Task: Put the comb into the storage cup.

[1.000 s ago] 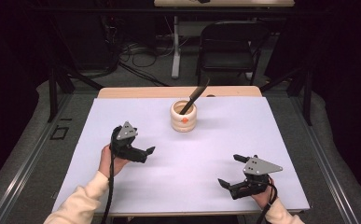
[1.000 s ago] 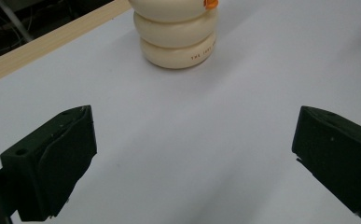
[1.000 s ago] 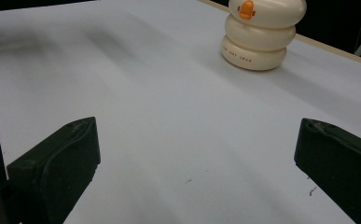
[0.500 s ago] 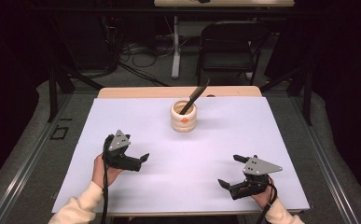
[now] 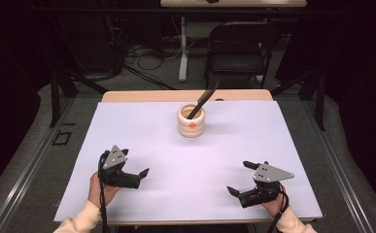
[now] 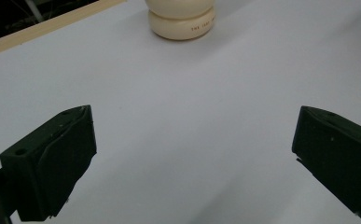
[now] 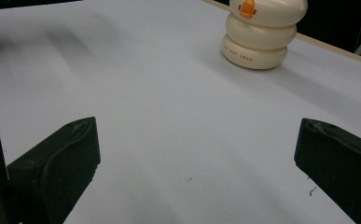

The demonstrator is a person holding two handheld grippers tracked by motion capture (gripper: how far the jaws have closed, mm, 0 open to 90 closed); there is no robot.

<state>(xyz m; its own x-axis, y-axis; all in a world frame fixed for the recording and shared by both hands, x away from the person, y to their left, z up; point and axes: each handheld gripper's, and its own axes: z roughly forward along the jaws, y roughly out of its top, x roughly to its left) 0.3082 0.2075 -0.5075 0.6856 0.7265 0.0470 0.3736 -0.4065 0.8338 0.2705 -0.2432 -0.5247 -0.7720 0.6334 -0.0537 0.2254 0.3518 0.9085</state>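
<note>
Item under inspection: a cream holder [image 5: 191, 121] of stacked rounded rings, standing upright on the white sheet [image 5: 142, 131] toward the far middle of the counter [image 5: 127, 95]. An orange mark faces the person's side. A dark utensil [image 5: 204, 100] stands inside it, leaning up and to the right, its upper end past the rim. In the right gripper view the holder [image 7: 261, 32] sits at upper right, with small lettering on its lowest ring; in the left gripper view its base [image 6: 182, 19] sits at the top centre, likewise lettered.

Left tool [image 5: 138, 174]: held by a hand [image 5: 100, 188] at the near left of the sheet, jaws spread wide apart, nothing between them, pointing right. It is well apart from the holder.

Right tool [image 5: 239, 177]: held at the near right of the sheet, jaws likewise wide apart and empty, pointing left. It is also well apart from the holder.

Both tools sit low over the sheet; whether either touches it cannot be determined.

Surroundings: a dark chair [image 5: 239, 46] stands beyond the far edge of the counter, with cables [image 5: 142, 53] lying on the floor to its left.
</note>
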